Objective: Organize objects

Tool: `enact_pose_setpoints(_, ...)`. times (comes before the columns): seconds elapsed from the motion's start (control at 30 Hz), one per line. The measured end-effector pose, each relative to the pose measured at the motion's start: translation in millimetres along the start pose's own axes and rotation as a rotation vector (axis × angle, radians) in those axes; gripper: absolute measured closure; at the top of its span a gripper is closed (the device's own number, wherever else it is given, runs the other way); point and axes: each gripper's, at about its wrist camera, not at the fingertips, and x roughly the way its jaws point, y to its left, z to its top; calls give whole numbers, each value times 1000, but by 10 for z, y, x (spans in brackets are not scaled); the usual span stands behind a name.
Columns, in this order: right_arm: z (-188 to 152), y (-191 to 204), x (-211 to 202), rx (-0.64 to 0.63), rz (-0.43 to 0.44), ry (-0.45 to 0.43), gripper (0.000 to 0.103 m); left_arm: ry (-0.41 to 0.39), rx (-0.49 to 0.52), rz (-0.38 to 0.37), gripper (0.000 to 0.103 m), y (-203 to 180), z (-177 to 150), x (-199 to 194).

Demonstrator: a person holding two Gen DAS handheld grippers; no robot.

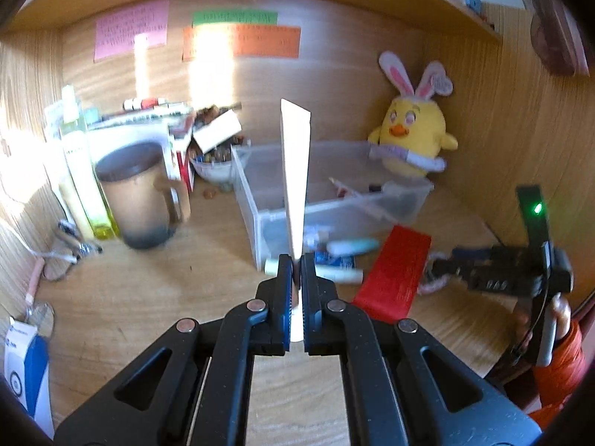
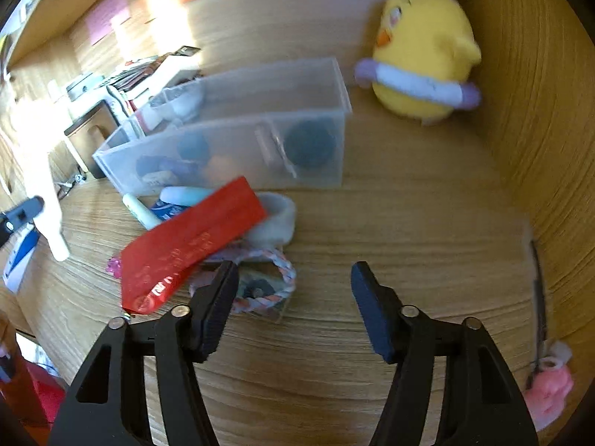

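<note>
While the white tube [image 1: 295, 182] stands clamped upright in the left gripper [image 1: 296, 271], raised above the desk [image 1: 178, 290] in front of the clear bin [image 1: 334, 193], the sensible move is to carry it over the bin's rim and open only once it is low inside an unfilled compartment, so it neither tips nor bounces out. Its pads pinch the tube's lower end, nearly closed. At the right, the right gripper [image 2: 293, 271] hangs about half open and empty, its left finger [image 2: 219, 308] over the braided ring [image 2: 282, 282] beside the red packet [image 2: 189, 245].
</note>
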Motion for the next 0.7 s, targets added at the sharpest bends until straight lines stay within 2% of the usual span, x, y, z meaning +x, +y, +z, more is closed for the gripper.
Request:
enact_pose_setpoints(0.1, 10, -68, 85, 32, 74, 20, 64, -23, -5, -2, 100, 2, 115, 0)
enact_pose_setpoints(0.17, 39, -69, 100, 34, 100, 19, 82, -33, -4, 2, 100, -4, 188, 16)
enact_pose_setpoints(0.23, 65, -36, 107, 27, 111, 14, 92, -42, -1, 8, 100, -5, 261, 39)
enact_pose_setpoints(0.4, 53, 5, 73, -5, 76, -14, 96, -62, -6, 6, 100, 11, 446, 90)
enact_pose_setpoints(0.7, 128, -93, -267, -16, 12, -114, 96, -93, -29, 41, 100, 128, 873, 270)
